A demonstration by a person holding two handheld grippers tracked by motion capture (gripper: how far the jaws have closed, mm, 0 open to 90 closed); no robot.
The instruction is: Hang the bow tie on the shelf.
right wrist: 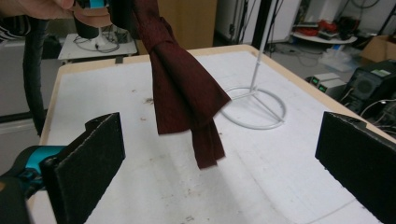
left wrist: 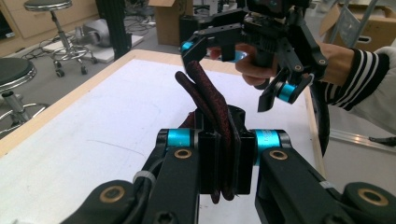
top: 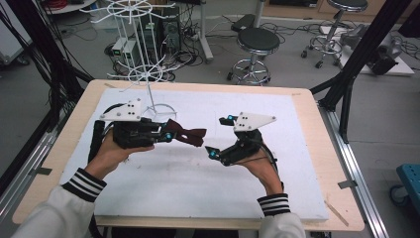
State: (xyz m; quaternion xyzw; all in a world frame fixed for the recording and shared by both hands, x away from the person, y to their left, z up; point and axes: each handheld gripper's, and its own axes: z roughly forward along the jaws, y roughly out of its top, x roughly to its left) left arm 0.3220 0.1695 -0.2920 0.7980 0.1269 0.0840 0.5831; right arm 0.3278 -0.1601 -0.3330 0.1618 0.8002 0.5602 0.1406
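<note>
Striped cuffs and two forearms come in at the near edge of the table, each hand carrying a black gripper with blue-capped joints. One landmark serves best: the white wire rack (top: 148, 69) standing on its ring base at the back of the white foam board (top: 198, 173). Just in front of that base, the left gripper (top: 171, 135) has its jaws pressed together on one end of a dark red bow tie (top: 187, 134), so the tie is held up off the board. Its long axis runs level from those jaws toward the right gripper (top: 220, 136), which waits farther from the rack on the same side, jaws spread wide and empty, with the tie's free end just short of them. In the right gripper view the bow tie (right wrist: 184, 100) hangs between the two flat foam-faced pads (right wrist: 95, 154), touching neither. The cloth looks soft and woven, matte, pinched at a knot and flaring into folded wings that droop. My guess is the right hand needs only a short reach to take the free wing.
</note>
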